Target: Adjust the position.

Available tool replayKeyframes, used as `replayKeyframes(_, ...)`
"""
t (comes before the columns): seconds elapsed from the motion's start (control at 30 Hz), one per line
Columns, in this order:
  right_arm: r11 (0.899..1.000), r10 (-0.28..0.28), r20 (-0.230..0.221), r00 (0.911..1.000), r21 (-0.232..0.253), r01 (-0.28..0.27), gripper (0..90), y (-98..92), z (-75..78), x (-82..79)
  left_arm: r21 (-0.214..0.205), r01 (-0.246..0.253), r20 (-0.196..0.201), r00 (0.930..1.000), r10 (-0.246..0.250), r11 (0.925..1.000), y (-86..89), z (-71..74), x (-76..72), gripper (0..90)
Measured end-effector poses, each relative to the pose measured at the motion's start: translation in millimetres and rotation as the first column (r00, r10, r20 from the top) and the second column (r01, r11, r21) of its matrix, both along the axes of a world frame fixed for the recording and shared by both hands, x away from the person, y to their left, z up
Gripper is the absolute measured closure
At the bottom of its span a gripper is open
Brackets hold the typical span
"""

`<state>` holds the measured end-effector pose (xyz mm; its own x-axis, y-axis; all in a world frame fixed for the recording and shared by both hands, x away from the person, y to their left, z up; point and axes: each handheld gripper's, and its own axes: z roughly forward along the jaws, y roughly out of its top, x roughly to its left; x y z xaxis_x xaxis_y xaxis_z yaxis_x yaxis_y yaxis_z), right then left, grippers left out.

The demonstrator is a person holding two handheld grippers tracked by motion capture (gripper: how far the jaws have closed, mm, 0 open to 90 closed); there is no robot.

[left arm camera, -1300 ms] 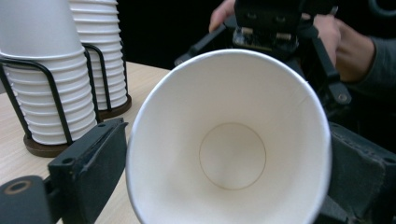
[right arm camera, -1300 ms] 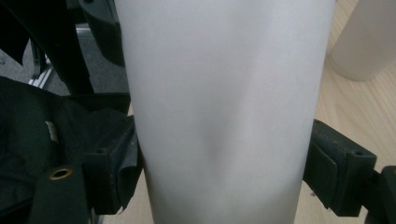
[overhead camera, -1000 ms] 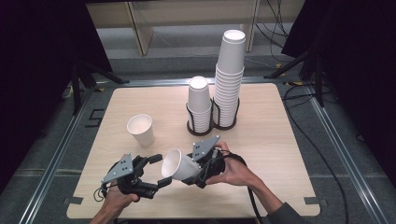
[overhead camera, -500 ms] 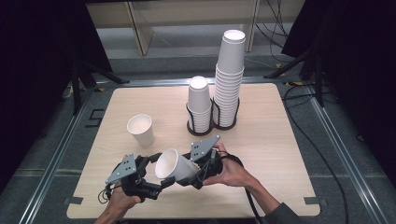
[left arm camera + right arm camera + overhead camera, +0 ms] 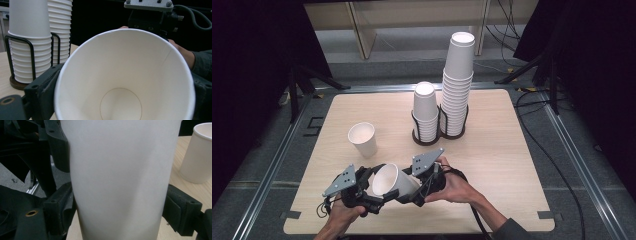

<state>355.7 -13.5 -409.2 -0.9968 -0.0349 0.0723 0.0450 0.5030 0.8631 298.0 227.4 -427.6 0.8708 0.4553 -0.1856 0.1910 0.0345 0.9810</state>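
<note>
Right gripper (image 5: 409, 192) clamps the paper cup (image 5: 389, 181) sideways above the surface's (image 5: 512, 165) near edge, mouth toward the left gripper (image 5: 379, 192), whose jaws have just been closing around the rim, likely to take it over.

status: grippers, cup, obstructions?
Right gripper clamped on paper cup, held sideways. Left gripper at its rim, jaws just closing. Lone cup stands apart; path unobstructed.
</note>
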Motion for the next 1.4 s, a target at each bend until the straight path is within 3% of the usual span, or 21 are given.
replayKeyframes(0.13,1.0,-0.007,-0.009,0.9999,0.001,0.007,19.6,-0.6,-1.1,1.0,0.028,-0.003,0.008,1.0,0.003,0.9996,0.1,1.1,0.8,8.4)
replayKeyframes(0.23,0.999,-0.028,0.009,0.9996,-0.019,0.028,16.1,-3.3,-1.8,3.0,0.047,-0.013,0.012,0.9999,0.012,0.9988,1.8,1.9,0.9,8.6)
replayKeyframes(0.37,0.996,-0.066,0.009,0.9978,-0.052,0.066,16.0,-12.4,-1.8,5.7,0.086,-0.055,0.019,0.9984,0.054,0.9948,6.9,2.7,2.3,8.9)
replayKeyframes(0.43,0.995,-0.084,0.013,0.9964,-0.061,0.084,17.1,-18.0,-1.0,7.5,0.121,-0.087,0.027,0.9961,0.085,0.9888,10.1,3.0,3.7,8.9)
replayKeyframes(0.53,0.99,-0.131,0.008,0.9914,-0.056,0.131,17.9,-27.0,-0.1,12.3,0.184,-0.147,0.041,0.9891,0.141,0.972,13.2,2.1,6.8,8.8)
replayKeyframes(0.57,0.988,-0.142,0.026,0.9895,-0.049,0.143,18.8,-30.3,0.6,14.2,0.207,-0.173,0.04,0.9849,0.169,0.963,14.8,1.7,8.2,8.7)
replayKeyframes(0.6,0.986,-0.158,0.022,0.9872,-0.046,0.159,19.1,-33.9,1.0,15.4,0.204,-0.189,0.04,0.982,0.185,0.9605,14.9,0.7,9.6,8.7)
replayKeyframes(0.63,0.986,-0.16,0.005,0.9871,-0.048,0.16,19.3,-35.8,1.0,15.6,0.218,-0.207,0.066,0.9782,0.197,0.9538,15.7,0.4,12.6,8.7)
replayKeyframes(0.7,0.984,-0.173,0.01,0.9848,-0.036,0.174,20.2,-40.2,1.5,16.6,0.274,-0.245,0.09,0.9692,0.229,0.9299,16.5,0.1,16.2,8.7)
replayKeyframes(0.77,0.982,-0.185,0.002,0.9827,-0.037,0.185,20.1,-44.3,2.4,18.0,0.304,-0.271,0.108,0.9624,0.249,0.9133,14.7,-0.6,20.0,8.7)
replayKeyframes(0.8,0.981,-0.191,0.009,0.9816,-0.037,0.191,20.1,-45.7,2.7,18.6,0.337,-0.283,0.12,0.9588,0.258,0.8979,13.4,-0.3,21.9,8.7)
replayKeyframes(0.87,0.977,-0.206,0.013,0.9785,-0.049,0.206,20.1,-48.6,2.7,19.3,0.363,-0.291,0.119,0.9567,0.266,0.8852,8.8,-0.5,27.4,8.7)
replayKeyframes(0.97,0.973,-0.226,-0.004,0.9741,-0.056,0.225,20.1,-52.4,0.5,20.1,0.385,-0.305,0.114,0.9524,0.283,0.8714,2.6,-0.6,38.1,8.7)
replayKeyframes(1.13,0.965,-0.252,0.0,0.9677,-0.072,0.252,20.4,-59.8,-4.0,20.9,0.383,-0.326,0.114,0.9453,0.306,0.8644,-10.6,-0.4,60.5,8.8)
replayKeyframes(1.27,0.961,-0.269,-0.005,0.9631,-0.069,0.268,20.6,-65.4,-5.9,22.2,0.414,-0.332,0.111,0.9427,0.314,0.8478,-23.0,-1.2,74.6,8.8)
replayKeyframes(1.37,0.96,-0.271,-0.009,0.9625,-0.069,0.27,20.7,-67.6,-5.6,22.2,0.428,-0.328,0.099,0.9432,0.317,0.8419,-29.7,-4.2,84.4,8.8)
replayKeyframes(1.4,0.96,-0.272,-0.011,0.9622,-0.071,0.271,20.7,-67.7,-6.1,21.7,0.438,-0.335,0.1,0.9404,0.325,0.8342,-30.6,-4.9,86.6,8.8)
